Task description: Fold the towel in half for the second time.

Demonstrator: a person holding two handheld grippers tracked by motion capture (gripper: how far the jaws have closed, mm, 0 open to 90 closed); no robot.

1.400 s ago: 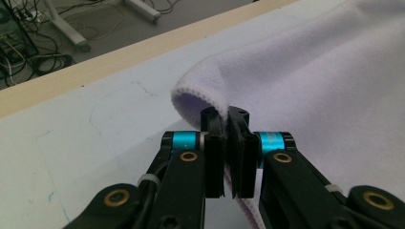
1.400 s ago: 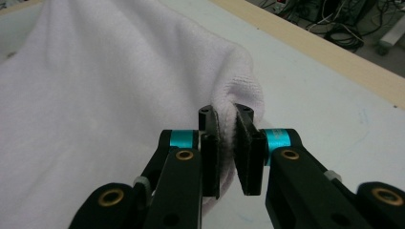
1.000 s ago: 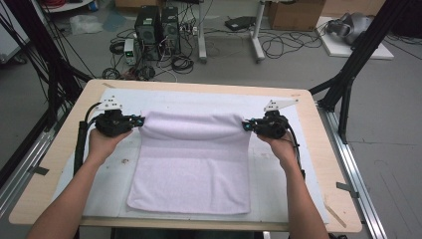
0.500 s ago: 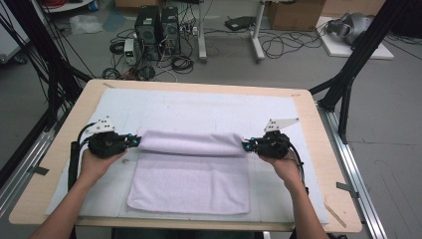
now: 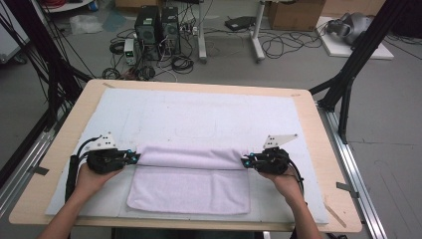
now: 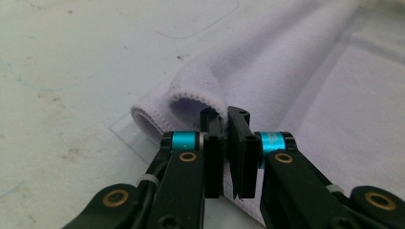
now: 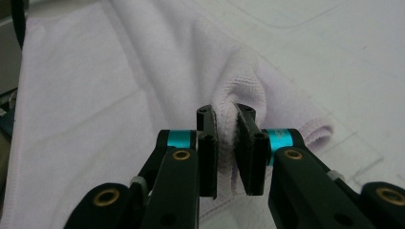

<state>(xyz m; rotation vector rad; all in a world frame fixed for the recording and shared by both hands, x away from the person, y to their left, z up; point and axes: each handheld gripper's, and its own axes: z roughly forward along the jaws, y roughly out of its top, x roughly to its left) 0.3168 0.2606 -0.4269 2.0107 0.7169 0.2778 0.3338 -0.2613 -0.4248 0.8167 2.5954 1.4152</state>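
A pale lilac towel (image 5: 189, 186) lies on the white mat, its far part folded over toward me in a rolled ridge (image 5: 191, 157). My left gripper (image 5: 133, 158) is shut on the towel's left corner (image 6: 200, 90), where the hem curls over just ahead of the pads. At the ridge's right end my right gripper (image 5: 246, 162) is shut on the other corner (image 7: 239, 86), with cloth pinched between its pads (image 7: 206, 157). Both grippers sit low over the towel, each pointing inward.
The white mat (image 5: 209, 114) covers most of the wooden table (image 5: 318, 129). Black frame legs (image 5: 348, 79) stand at the table's right and left. Computers and cables (image 5: 159, 30) lie on the floor beyond the far edge.
Both grippers have come toward me and lower, drawing the towel's far edge over the near part. The fold ridge now lies closer to the front edge.
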